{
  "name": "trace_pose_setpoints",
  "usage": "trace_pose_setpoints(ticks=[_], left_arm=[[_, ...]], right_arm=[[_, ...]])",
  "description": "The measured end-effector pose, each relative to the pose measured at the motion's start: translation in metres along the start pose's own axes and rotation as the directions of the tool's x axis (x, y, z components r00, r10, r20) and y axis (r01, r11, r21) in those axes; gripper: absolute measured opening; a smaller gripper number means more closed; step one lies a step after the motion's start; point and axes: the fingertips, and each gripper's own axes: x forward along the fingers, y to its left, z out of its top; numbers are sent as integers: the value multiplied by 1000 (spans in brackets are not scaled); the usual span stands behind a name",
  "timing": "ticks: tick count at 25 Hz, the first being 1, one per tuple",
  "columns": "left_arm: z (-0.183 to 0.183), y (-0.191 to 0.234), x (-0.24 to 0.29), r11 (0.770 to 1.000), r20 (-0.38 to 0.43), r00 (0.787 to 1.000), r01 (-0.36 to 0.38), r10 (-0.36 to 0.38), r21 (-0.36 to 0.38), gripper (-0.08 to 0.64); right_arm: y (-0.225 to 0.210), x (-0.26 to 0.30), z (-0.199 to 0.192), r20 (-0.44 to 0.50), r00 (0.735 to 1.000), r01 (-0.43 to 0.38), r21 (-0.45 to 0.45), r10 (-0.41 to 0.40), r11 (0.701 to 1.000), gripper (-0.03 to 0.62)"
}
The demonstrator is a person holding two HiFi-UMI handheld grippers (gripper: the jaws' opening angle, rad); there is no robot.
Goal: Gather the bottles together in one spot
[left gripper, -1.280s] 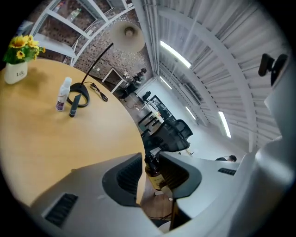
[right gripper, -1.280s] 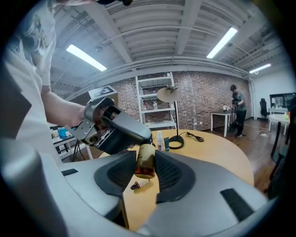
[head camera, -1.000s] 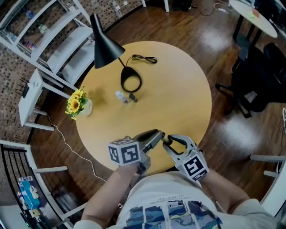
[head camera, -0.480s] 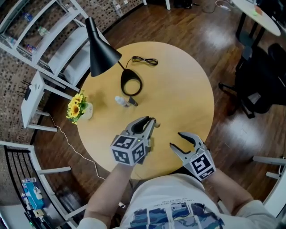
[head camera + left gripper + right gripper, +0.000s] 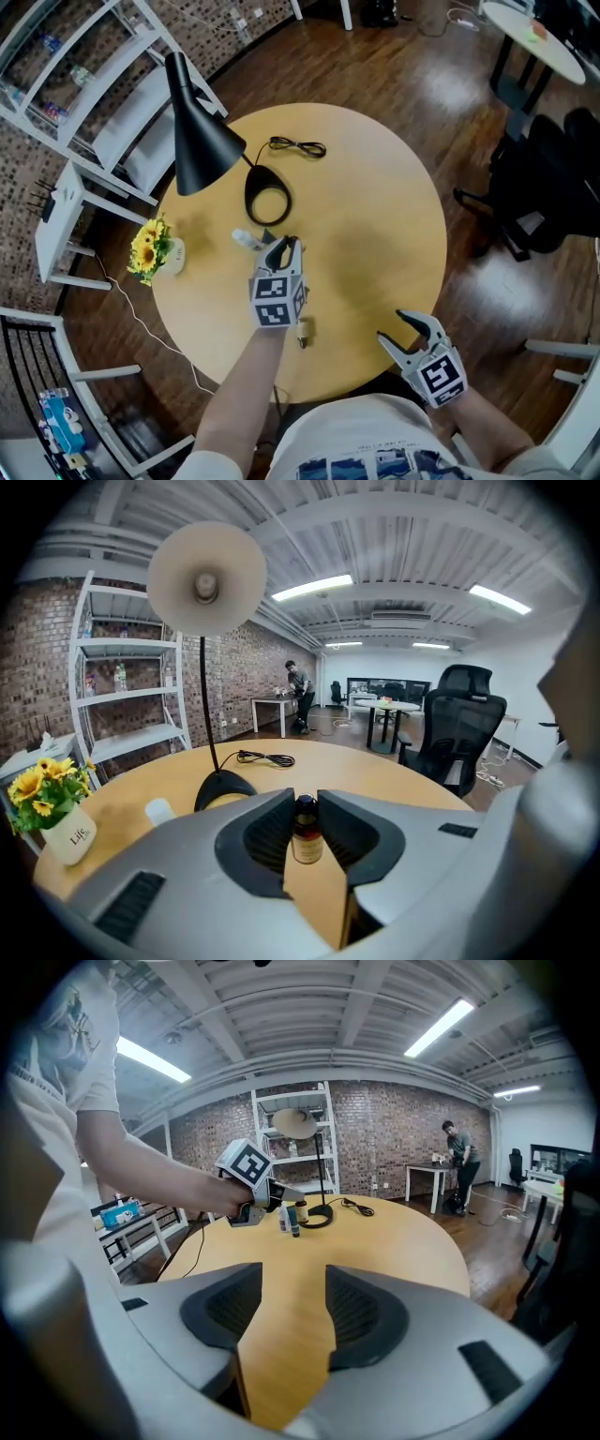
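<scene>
My left gripper (image 5: pixel 283 246) reaches over the middle of the round wooden table (image 5: pixel 375 216), shut on a small brown bottle (image 5: pixel 306 834) that stands upright between its pads. Just left of its tips sits a small white bottle (image 5: pixel 246 240). In the right gripper view the brown bottle (image 5: pixel 300 1209) is beside the white bottle (image 5: pixel 282 1217) and a dark bottle (image 5: pixel 293 1225). My right gripper (image 5: pixel 396 326) hangs at the table's near right edge; its jaws are opening with nothing between them.
A black desk lamp (image 5: pixel 197 141) with a ring base (image 5: pixel 265 192) stands just beyond the bottles, its cable (image 5: pixel 298 146) behind it. A sunflower vase (image 5: pixel 155 253) sits at the left edge. White shelves (image 5: pixel 84 94) and a black office chair (image 5: pixel 553 178) flank the table.
My left gripper has carried the brown bottle from the table's near edge out to the white bottle by the lamp base. My right gripper has opened and drawn back to the right.
</scene>
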Motion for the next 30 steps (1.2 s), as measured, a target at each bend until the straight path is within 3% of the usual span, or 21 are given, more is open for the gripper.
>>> trace_pose_setpoints(ticks=[8, 17, 21, 30], left_arm=[[-31, 25, 55, 995, -31, 995, -97, 97, 6, 74], [-52, 44, 74, 988, -50, 987, -156, 155, -12, 74], [-62, 47, 78, 988, -65, 987, -151, 149, -21, 76], [-53, 43, 60, 990, -35, 990, -134, 135, 37, 101]], right_arm=[[-22, -21, -35, -84, 995, 66, 45, -62, 997, 239], [-30, -36, -50, -116, 989, 104, 78, -94, 992, 239], [-31, -39, -54, -122, 987, 116, 92, -104, 989, 239], [-13, -39, -56, -121, 988, 104, 75, -94, 992, 239]])
